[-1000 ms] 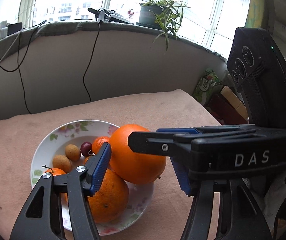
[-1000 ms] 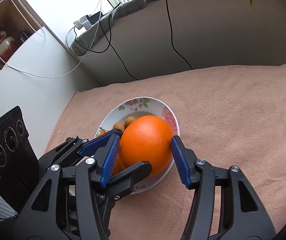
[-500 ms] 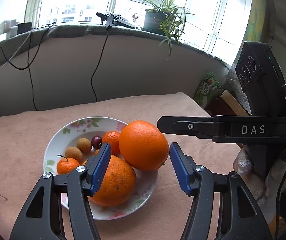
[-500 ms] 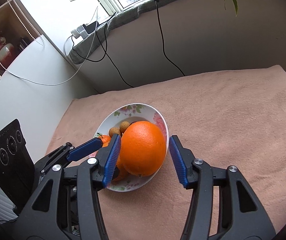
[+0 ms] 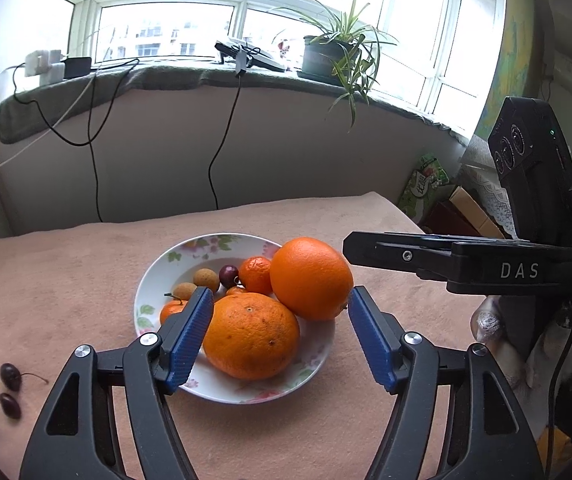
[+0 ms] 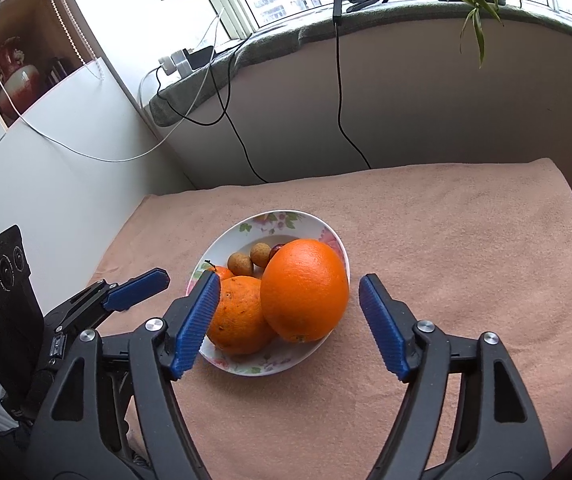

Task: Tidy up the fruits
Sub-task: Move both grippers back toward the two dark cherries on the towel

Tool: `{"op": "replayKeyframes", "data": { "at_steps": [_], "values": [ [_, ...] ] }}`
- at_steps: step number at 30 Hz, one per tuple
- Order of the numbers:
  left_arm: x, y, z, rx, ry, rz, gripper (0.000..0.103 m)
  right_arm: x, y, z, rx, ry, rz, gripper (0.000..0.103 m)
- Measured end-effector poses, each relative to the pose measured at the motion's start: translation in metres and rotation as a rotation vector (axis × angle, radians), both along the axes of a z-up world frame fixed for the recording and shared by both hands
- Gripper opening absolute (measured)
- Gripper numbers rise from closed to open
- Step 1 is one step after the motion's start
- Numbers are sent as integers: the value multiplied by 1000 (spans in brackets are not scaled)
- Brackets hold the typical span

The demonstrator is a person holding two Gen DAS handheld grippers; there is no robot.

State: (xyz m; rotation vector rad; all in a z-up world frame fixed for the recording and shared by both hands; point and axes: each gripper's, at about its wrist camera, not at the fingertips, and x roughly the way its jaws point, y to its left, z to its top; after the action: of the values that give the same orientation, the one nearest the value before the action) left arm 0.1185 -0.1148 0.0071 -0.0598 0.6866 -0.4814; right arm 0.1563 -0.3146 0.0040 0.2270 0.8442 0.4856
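Covering table, pink cloth (image 5: 86, 264), windowsill plant (image 5: 325, 56)

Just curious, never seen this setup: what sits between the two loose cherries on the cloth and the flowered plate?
Only bare pink cloth lies between the two cherries and the plate, seen in the left wrist view.

Bright daylight through white-framed bay windows (image 5: 174, 36). Grey cloth-covered sill (image 5: 158, 80) carries potted spider plant (image 5: 337, 56), trailing black cables (image 5: 222, 148). Pink plush table covering (image 6: 445, 240) below.
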Motion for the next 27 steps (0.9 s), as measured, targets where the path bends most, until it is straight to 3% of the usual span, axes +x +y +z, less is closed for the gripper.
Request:
{"op": "replayKeyframes", "data": {
  "at_steps": [8,27],
  "values": [
    [-13,20,4,22,-14,47,81,-16,15,9,-40,-47,5,83],
    [-40,102,1,34,-17,228,81,-39,95,29,-104,-150,145,89]
  ]
}}
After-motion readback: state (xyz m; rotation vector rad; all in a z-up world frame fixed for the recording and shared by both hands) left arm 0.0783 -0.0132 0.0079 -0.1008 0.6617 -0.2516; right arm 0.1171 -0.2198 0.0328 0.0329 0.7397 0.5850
